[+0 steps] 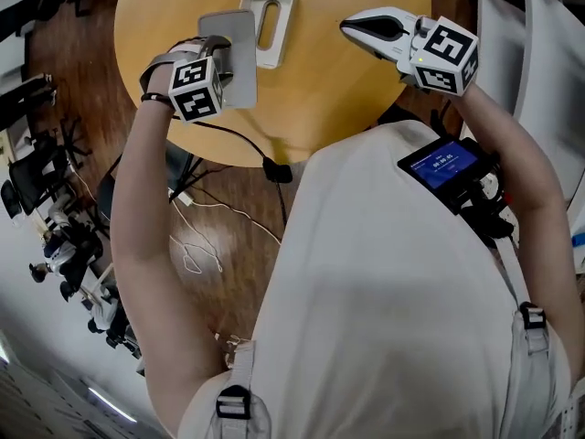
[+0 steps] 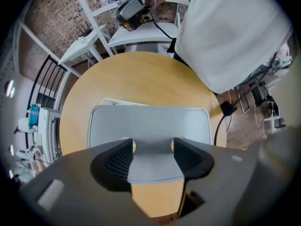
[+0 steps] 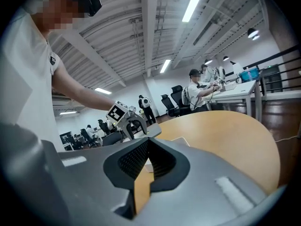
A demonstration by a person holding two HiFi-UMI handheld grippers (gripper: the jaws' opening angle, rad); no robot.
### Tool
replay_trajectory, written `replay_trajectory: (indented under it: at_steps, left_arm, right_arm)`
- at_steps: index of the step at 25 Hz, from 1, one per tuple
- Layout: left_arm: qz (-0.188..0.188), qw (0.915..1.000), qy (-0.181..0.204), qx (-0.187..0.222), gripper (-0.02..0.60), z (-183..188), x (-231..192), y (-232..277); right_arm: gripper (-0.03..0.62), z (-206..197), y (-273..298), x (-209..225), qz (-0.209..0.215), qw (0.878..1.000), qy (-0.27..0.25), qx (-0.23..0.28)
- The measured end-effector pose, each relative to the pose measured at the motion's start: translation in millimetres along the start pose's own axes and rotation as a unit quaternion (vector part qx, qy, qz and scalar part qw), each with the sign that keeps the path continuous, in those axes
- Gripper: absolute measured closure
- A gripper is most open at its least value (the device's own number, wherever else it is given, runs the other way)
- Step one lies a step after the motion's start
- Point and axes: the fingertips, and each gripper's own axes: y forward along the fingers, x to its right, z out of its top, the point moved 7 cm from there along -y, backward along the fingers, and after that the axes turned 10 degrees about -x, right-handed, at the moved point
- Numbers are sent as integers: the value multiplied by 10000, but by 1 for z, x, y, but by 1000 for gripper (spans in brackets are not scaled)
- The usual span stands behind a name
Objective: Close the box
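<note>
Left gripper [image 2: 153, 147]: jaws stand wide and clamp the near edge of the grey lid [image 2: 150, 124], whose narrower tab sits between the pads; the grip looks central and square. The lid is carried flat above the round wooden table [image 1: 356, 90]. In the head view it lies just left of the white box base [image 1: 286, 12] and overlaps that base's left edge. The base rests on the table with its oblong recess uncovered, so the box is not yet closed. Whether the lid is hinged to the base or separate cannot be told. Right gripper [image 3: 148, 147]: jaws together, nothing between them, held above the table's right side, well apart from the base. Judgement: the step in hand is bringing the lid over the base. To do it well, the lid should be slid right until its rounded corners match the base outline and kept level. It should be lowered evenly and released only once it is seated all round. The base looks light and may skid, so the idle right gripper could steady its far edge.
</note>
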Motion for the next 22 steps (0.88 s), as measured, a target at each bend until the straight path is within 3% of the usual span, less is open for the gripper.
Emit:
replay_trajectory:
  at_steps: [9, 14, 22]
  left_arm:
    - [-114, 9942, 1072, 8, 310, 56, -55, 42]
    - [-400, 9908, 1290, 120, 310, 64, -82, 49]
    - [-766, 9880, 1342, 57, 310, 73, -77, 77]
  right_arm:
    - [595, -61, -31, 14, -507, 9973, 500, 178]
    - [595, -57, -39, 21, -663, 9955, 646, 205]
    - [595, -70, -50, 28, -869, 9918, 909, 232]
